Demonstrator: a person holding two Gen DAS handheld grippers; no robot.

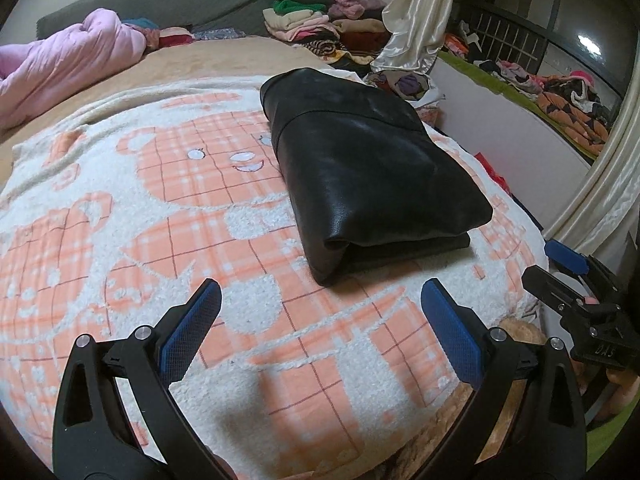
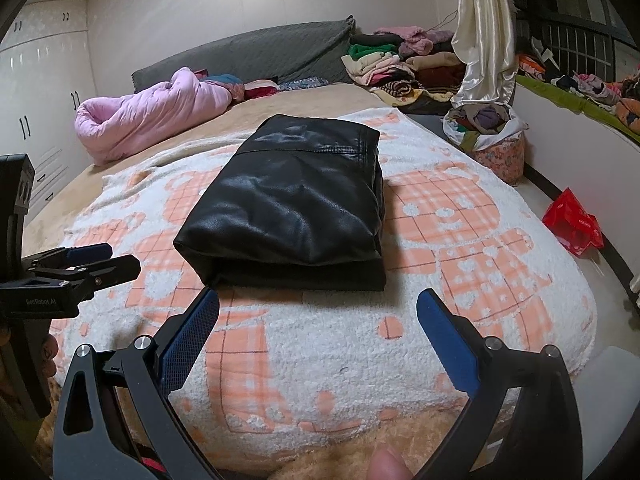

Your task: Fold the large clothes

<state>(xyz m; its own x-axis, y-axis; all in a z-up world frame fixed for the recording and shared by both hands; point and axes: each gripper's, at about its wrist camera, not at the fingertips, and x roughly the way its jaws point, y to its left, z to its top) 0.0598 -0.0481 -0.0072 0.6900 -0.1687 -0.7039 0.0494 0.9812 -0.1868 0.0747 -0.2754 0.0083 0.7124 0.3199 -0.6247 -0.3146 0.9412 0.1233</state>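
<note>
The black leather garment [image 2: 288,208] is laid folded on the bear blanket [image 2: 460,240]; both grippers, left gripper [image 1: 320,300] and right gripper [image 2: 318,312], are held spread and empty, apparently because folding is finished.

The folded black garment [image 2: 288,204] looks like leather or a leather-like stuff, smooth with a soft gloss and fine wrinkles. Under it the blanket [image 2: 320,360] is nubbly, matt fleece with orange checks. The left tongs [image 1: 320,308] and right tongs [image 2: 318,312] are matt black plastic with shiny metal screws and blue pads [image 2: 188,340] of finely gridded texture. At the far right hangs a curtain [image 2: 480,20] of shiny satin cloth. The far-left pink quilt [image 2: 152,116] is soft and matt.
</note>
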